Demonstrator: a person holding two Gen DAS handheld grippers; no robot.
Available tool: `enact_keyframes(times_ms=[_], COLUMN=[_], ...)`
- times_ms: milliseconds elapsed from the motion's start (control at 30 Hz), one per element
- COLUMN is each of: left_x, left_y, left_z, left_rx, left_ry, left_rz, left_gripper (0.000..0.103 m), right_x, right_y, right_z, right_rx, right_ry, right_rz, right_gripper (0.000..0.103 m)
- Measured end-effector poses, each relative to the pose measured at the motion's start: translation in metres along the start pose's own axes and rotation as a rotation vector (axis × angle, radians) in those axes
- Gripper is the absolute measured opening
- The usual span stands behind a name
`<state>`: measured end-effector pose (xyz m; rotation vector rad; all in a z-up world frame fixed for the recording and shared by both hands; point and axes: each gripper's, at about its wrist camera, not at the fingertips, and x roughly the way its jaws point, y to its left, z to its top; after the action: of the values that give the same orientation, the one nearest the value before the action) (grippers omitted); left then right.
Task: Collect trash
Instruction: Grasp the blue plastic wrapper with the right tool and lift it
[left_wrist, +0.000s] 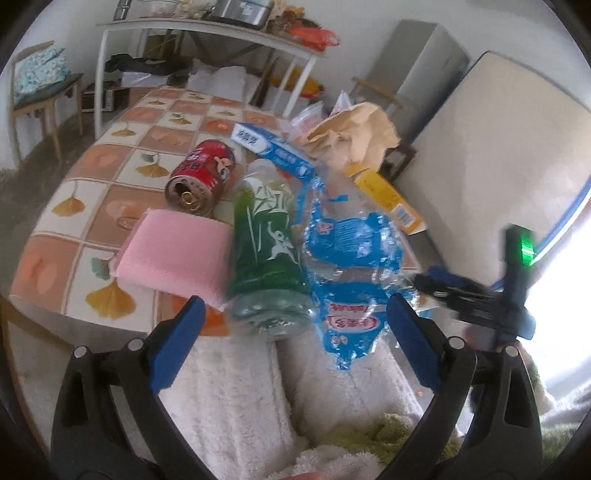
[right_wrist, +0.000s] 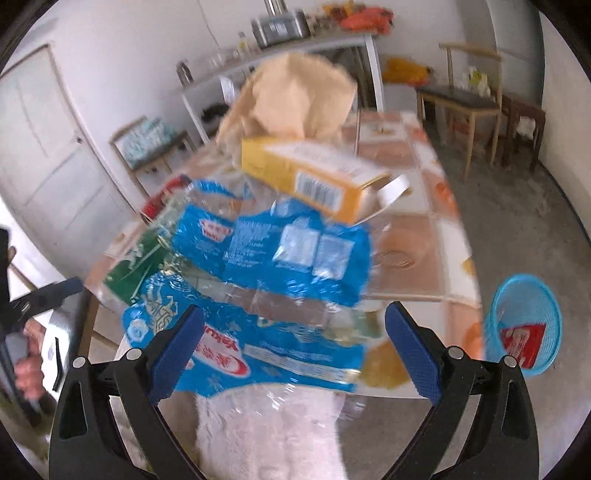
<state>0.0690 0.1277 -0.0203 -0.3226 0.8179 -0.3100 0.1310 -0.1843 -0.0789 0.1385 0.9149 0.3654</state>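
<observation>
Tiled tablecloth in orange, cream and ginkgo-leaf print covering the tabletop (left_wrist: 110, 158), trash heaped along its near edge. Crumpled blue-and-clear plastic wrapper (left_wrist: 351, 254) hanging over that near edge, touching the green bottle (left_wrist: 267, 251) lying on its side to the left. Tan paper bag (left_wrist: 354, 133) farther back toward the far right corner, above the yellow box (left_wrist: 388, 201) and the blue-and-white box (left_wrist: 273, 149). Pink sponge (left_wrist: 173, 258) at the near edge, left of the bottle; red can (left_wrist: 201, 175) on its side just behind it. Blue basket (right_wrist: 526, 325) on the floor beside the table. Left gripper (left_wrist: 295, 339) spread wide, nothing between its pads. Right gripper (right_wrist: 293, 347) likewise spread wide, gripping nothing.
</observation>
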Motion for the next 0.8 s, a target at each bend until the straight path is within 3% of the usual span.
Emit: enact_keyframes(times_ms=[167,500,800], left_x=[0.008,0.022,0.025], left_y=[0.006,0.01,0.013], left_z=[-0.007,-0.015,-0.015], left_rx=[0.032,0.071,0.096], left_ry=[0.0,-0.045,-0.068], left_rz=[0.016,-0.007,0.005], left_gripper=[0.094,0.094,0.094], right_x=[0.034,0.05,0.031], right_y=[0.017,0.053,0.043], right_z=[0.002,-0.01,-0.014], right_rx=[0.058,-0.109,-0.112], right_ry=[0.081,0.101,0.092], right_rz=[-0.029,-0.206,-0.227], right_gripper=[0.095,0.094,0.047])
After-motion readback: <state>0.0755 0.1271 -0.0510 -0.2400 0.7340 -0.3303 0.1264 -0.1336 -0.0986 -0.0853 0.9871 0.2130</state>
